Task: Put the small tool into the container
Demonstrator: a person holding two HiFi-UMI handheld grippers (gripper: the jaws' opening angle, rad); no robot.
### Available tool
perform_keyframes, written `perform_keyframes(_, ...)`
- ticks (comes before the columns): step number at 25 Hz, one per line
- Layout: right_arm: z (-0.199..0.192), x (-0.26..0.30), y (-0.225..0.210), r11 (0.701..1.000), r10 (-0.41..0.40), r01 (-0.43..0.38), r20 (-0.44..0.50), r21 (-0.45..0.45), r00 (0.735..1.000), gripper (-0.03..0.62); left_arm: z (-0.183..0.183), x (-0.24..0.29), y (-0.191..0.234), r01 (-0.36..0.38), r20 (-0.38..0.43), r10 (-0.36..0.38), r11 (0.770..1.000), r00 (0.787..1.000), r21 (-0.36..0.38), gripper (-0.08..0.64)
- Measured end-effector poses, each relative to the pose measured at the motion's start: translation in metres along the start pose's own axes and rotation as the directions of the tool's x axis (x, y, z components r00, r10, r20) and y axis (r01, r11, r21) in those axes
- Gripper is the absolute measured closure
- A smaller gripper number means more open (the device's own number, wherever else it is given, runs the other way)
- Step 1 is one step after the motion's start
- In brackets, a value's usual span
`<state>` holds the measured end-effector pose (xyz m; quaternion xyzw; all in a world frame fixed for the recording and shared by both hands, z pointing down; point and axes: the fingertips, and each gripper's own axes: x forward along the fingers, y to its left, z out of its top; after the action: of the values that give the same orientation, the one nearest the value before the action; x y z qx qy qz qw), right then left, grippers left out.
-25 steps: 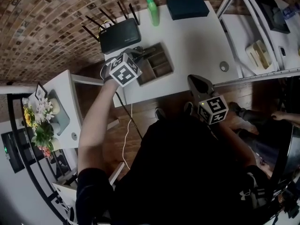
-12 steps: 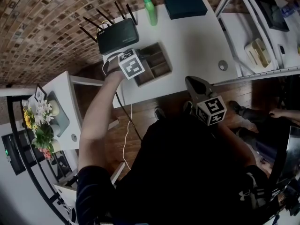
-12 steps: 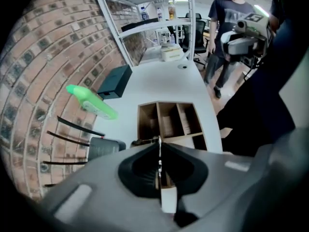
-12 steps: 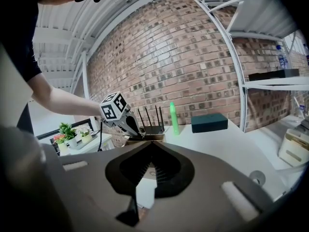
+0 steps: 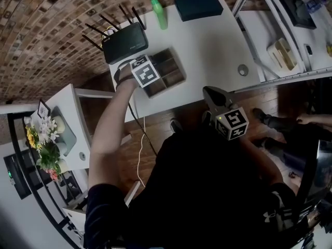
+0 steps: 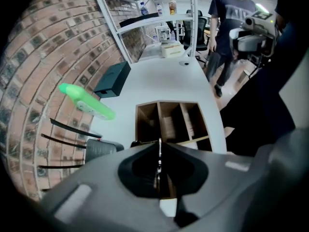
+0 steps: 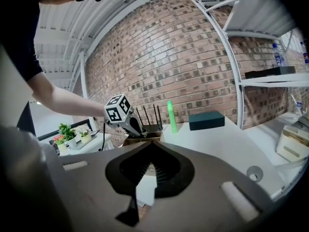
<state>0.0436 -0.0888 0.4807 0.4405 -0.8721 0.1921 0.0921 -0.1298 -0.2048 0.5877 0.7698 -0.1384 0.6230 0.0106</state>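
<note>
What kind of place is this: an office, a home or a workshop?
Most likely an office or a lab room. A white desk carries a black router with antennas, and white metal shelving stands beside it, along a brick wall.

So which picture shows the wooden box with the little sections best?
The left gripper view: the wooden box sits straight ahead, open compartments facing up, beyond shut jaws pinching the small tool. The head view shows it small, partly under the left gripper. The right gripper view catches only its edge.
</note>
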Motion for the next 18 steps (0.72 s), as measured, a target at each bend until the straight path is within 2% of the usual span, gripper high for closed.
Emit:
perform_keyframes(3,-0.0016,-0.0008,-0.0005,1.000,0.001,-0.001,-0.001,0.002,1.000,0.583,-0.0005,0.0062,-0.0015,0.003,-0.004,-0.003,1.000,1.000,-0.009,0.546)
perform_keyframes(9,-0.0067,-0.0050,-0.0027,1.000,-0.003,0.003,-0.010,0.008,1.000,0.583,0.0003,0.0074,-0.0014,0.020,0.042,-0.017,0.996,0.999,-0.085,0.540)
perform_keyframes(13,-0.0085,-0.0056,-0.0030,1.000,-0.002,0.002,-0.011,0.007,1.000,0.583,0.0010,0.0073,0.0034,-0.002,0.070,0.012,0.991,0.997,-0.134,0.520)
perform_keyframes(18,-0.0088,-0.0070,-0.0015,1.000,0.003,-0.003,-0.011,0.002,1.000,0.583,-0.0014,0.0047,0.0056,-0.028,0.082,0.042,0.987,0.996,-0.160,0.492)
